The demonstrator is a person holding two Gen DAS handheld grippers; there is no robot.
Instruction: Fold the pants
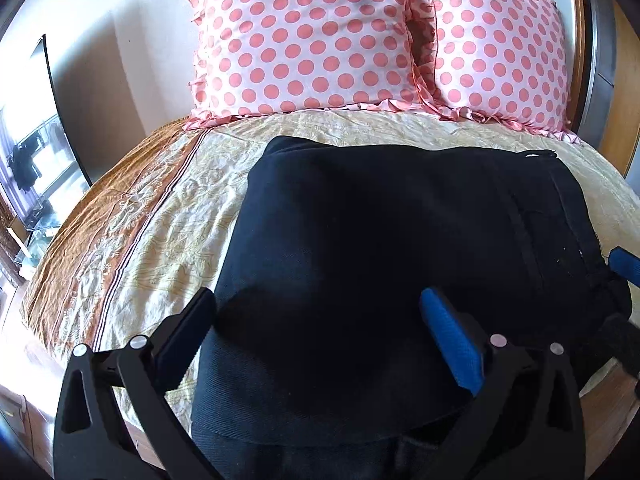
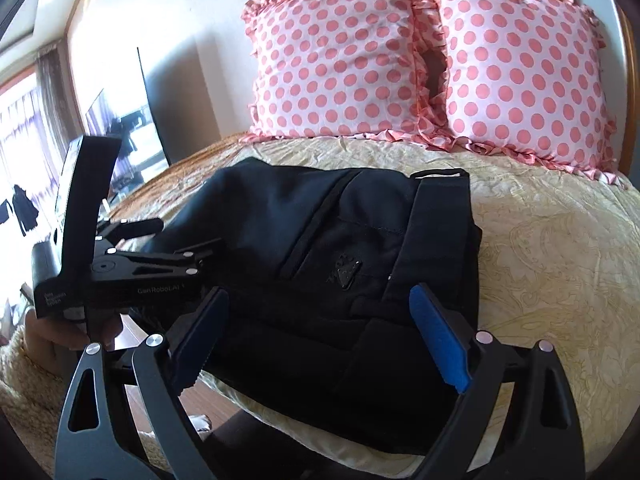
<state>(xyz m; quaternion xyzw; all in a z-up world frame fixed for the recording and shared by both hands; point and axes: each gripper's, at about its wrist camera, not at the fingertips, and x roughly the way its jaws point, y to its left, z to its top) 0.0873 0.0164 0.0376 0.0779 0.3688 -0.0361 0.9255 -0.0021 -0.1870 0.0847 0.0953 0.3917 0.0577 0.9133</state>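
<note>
We see the dark pants [image 1: 400,248], folded into a compact rectangular bundle, lying flat on the bed [image 1: 168,224] near its front edge, on the cream patterned bedspread with its brown border strip. In the right wrist view the waistband side of the bundle faces right, with a pocket seam and a small dark emblem [image 2: 347,274] on the top layer. Two pink polka-dot pillows [image 1: 304,40] with ruffled edges stand against the headboard, well apart from the pants.

Our left tongs [image 1: 316,328] hover over the near left part of the bundle with the jaws standing wide; one finger is beside the left edge of the cloth and the blue-padded finger is above its middle, and we see no cloth pinched between them. Our right tongs [image 2: 320,336] likewise stand wide above the near right part of the pants, with cloth lying below the gap but not gripped by the pads. In the right wrist view the left device appears at the left of the bundle, held by a hand [image 2: 72,332] below it. A blue pad of the right tongs shows at the far right edge of the left wrist view.
</note>
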